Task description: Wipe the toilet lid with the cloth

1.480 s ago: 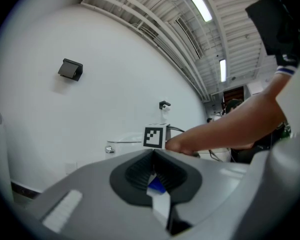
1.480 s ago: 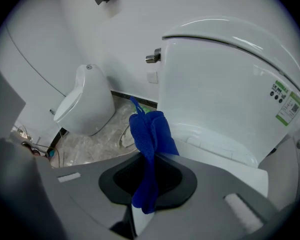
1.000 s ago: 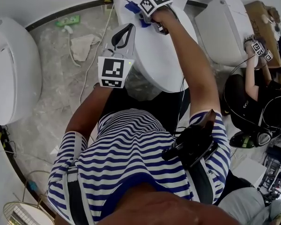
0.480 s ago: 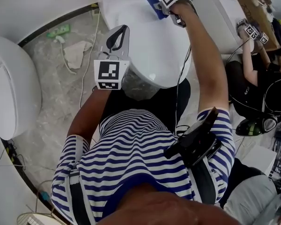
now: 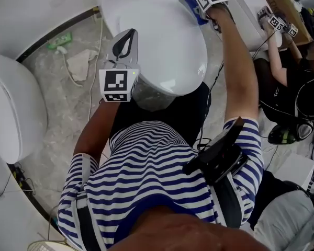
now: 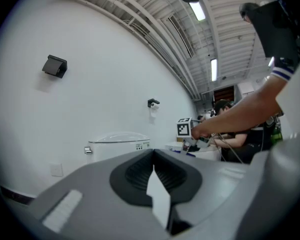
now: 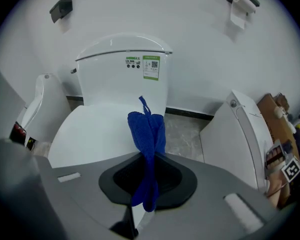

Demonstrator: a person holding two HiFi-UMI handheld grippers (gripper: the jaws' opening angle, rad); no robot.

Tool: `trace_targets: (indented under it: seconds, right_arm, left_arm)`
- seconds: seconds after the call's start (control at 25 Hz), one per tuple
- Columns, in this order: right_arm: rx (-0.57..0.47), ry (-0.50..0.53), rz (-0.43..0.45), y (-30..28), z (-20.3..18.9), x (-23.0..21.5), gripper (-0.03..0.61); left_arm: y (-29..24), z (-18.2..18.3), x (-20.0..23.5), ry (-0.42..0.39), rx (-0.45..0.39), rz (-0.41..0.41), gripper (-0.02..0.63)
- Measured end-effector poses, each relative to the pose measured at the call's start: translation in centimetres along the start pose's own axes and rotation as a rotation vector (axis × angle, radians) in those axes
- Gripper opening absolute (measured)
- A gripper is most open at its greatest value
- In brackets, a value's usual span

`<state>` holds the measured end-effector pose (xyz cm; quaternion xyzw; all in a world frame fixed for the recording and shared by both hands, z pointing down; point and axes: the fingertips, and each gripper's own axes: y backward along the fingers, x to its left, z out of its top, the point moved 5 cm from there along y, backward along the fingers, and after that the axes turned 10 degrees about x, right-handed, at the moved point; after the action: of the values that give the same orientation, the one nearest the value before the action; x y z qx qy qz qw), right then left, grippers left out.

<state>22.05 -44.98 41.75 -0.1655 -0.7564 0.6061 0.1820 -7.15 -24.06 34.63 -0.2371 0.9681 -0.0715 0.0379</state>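
Note:
The white toilet lid is down, just ahead of the person. My right gripper is shut on a blue cloth at the lid's far right edge. In the right gripper view the cloth hangs bunched between the shut jaws of the right gripper, over the lid and below the tank. My left gripper hovers over the lid's left edge, shut on nothing. The left gripper faces the tank.
Another toilet stands at the left and one at the right. A pale rag, a green item and a cable lie on the marble floor. A second person works at the right.
My right gripper has carried the blue cloth across the far part of the lid from its left side to its right edge. The left gripper has stayed by the lid's left edge.

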Motion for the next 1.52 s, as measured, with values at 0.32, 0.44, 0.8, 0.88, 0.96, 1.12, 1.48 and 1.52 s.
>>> trace_targets:
  seconds: [0.32,0.44,0.8,0.88,0.96,1.12,1.48,1.52]
  right_arm:
    - [0.044,-0.02,0.011,-3.6,-1.3,-0.5,0.048]
    - [0.051,-0.014,0.015,-4.1,-1.2,-0.1,0.048]
    - [0.07,0.026,0.012,-4.4,-0.9,1.8,0.048]
    - [0.071,0.028,0.015,-4.3,-0.7,2.3,0.048]
    - [0.072,0.03,0.016,-4.2,-0.4,2.9,0.048]
    - [0.074,0.049,0.023,-3.9,-0.2,4.4,0.048]
    - [0.059,0.148,0.059,-3.0,1.6,10.6,0.048]
    - [0.055,0.164,0.066,-2.9,1.8,11.5,0.048]
  left_arm:
    - [-0.3,-0.2,-0.6,-0.017,0.011,-0.001,0.003]
    - [-0.4,-0.1,-0.7,-0.016,0.009,0.003,0.003]
    - [0.2,-0.2,-0.4,-0.014,0.007,0.01,0.003]
    - [0.4,-0.1,-0.2,-0.011,0.004,0.013,0.003]
    - [0.6,0.0,0.2,-0.007,0.0,0.018,0.003]
    - [1.2,0.0,0.5,-0.002,-0.005,0.027,0.003]
    - [2.6,-0.1,1.7,0.006,-0.01,0.049,0.003]
    - [2.8,-0.1,1.8,0.006,-0.013,0.052,0.003]
